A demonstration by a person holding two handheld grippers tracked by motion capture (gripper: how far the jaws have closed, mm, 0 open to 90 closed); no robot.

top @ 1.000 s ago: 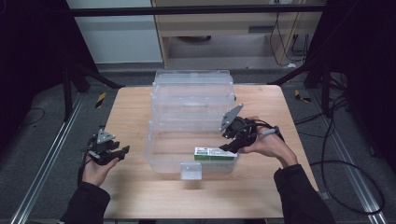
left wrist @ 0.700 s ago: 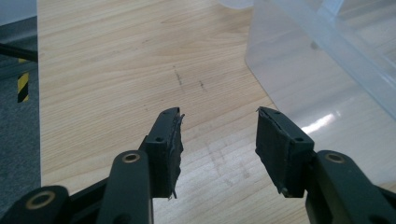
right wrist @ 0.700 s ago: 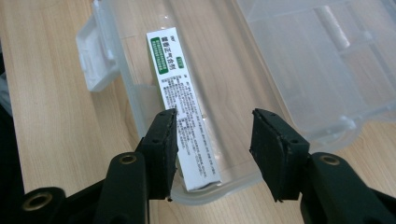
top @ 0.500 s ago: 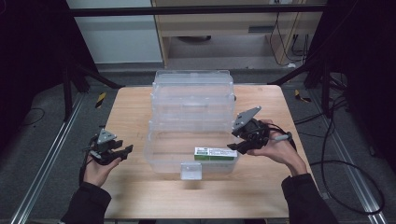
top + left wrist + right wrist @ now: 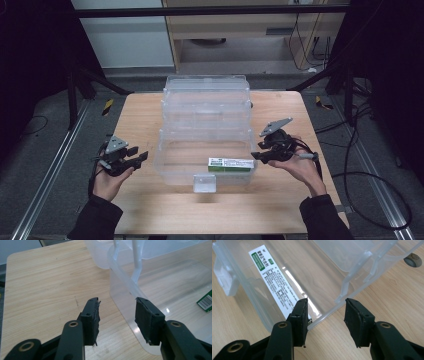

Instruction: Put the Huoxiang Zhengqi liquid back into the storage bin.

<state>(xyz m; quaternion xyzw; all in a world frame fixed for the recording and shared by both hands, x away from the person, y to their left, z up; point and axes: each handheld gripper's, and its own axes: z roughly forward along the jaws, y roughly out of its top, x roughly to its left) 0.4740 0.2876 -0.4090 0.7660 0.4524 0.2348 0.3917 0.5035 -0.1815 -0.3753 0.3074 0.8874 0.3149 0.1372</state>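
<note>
— Where does the carton (image 5: 231, 164) sit?
— Flat in the clear box (image 5: 170, 161) on the tabletop (image 5: 140, 115), front right corner. Your right tool (image 5: 256, 156), just beside that wall, and your left tool (image 5: 142, 156) have just narrowed, gripping nothing.
— Risk?
— Nudge the thin wall and the box likely slides.

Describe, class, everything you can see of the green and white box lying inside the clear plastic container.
The green and white box is a slim, long carton, apparently cardboard. Its top face is white with small print and green patches; one end shows green with a barcode. It lies flat on the floor of the clear container's lowest tray, along the front wall toward the right corner. Neither gripper touches it.
</note>
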